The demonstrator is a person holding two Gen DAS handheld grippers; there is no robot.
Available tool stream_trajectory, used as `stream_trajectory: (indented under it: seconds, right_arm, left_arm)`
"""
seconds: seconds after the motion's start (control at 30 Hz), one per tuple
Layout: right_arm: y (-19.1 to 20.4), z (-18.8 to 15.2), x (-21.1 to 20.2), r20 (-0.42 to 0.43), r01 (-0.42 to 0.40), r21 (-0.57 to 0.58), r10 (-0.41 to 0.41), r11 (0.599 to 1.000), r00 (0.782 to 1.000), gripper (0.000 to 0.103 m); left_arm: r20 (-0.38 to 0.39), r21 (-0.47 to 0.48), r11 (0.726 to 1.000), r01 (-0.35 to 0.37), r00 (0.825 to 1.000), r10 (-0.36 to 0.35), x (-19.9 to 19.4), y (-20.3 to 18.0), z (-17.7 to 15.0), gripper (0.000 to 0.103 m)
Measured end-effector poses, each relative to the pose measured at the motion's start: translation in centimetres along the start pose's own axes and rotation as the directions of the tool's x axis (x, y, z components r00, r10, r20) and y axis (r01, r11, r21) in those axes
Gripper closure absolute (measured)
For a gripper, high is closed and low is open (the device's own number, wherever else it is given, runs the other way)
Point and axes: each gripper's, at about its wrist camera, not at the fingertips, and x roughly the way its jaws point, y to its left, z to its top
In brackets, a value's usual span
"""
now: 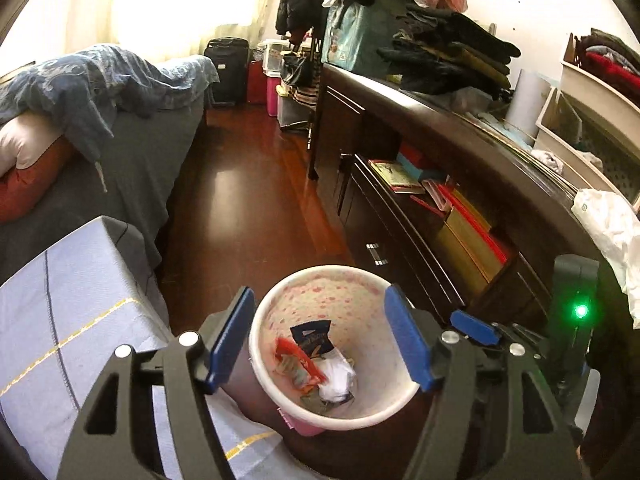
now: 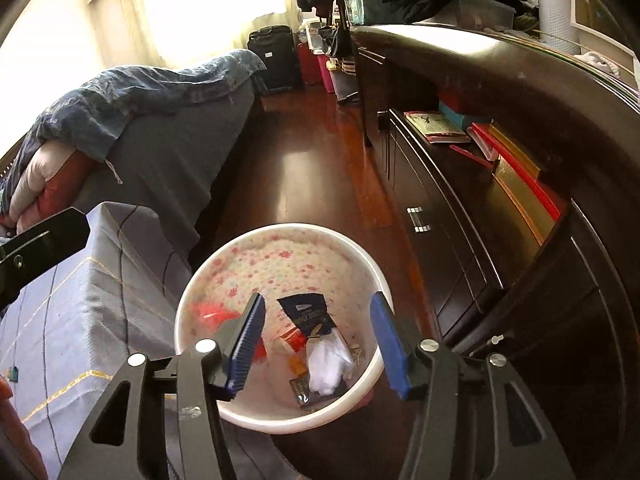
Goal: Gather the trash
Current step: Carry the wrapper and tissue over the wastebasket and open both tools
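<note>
A white waste bin with a pink flower pattern (image 1: 264,320) (image 2: 360,256) stands on the floor below both grippers. Inside lie a dark blue wrapper (image 1: 312,336) (image 2: 306,316), a red wrapper (image 1: 296,358) (image 2: 212,312) and crumpled white paper (image 1: 338,376) (image 2: 328,364). My left gripper (image 1: 320,340) is open and empty above the bin. My right gripper (image 2: 316,340) is open and empty above the bin; it also shows in the left wrist view (image 1: 474,326) at the right.
A bed with a blue cover (image 1: 80,300) (image 2: 80,300) is at the left. A dark wooden cabinet (image 1: 440,240) (image 2: 480,200) with books runs along the right. A white plastic bag (image 1: 612,232) lies on the cabinet top. Dark wood floor (image 1: 248,184) lies between.
</note>
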Motion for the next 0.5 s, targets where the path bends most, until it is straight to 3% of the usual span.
stream_trajectory:
  seconds: [0.33, 0.5]
  right_arm:
    - [2.6, -0.3, -3.9, 0.027, -0.052, -0.007, 0.053, 0.999, 0.998, 0.036]
    - [5.9, -0.9, -6.5, 0.038, -0.121, -0.064, 0.123, 0.991, 0.992, 0.030]
  left_arm:
    - [0.040, -0.085, 0.996, -0.030, 0.999, 0.034, -5.1, 3.4, -1.0, 0.031]
    - [0.070, -0.152, 0.982, -0.109, 0.990, 0.120, -9.7, 6.4, -2.6, 0.025]
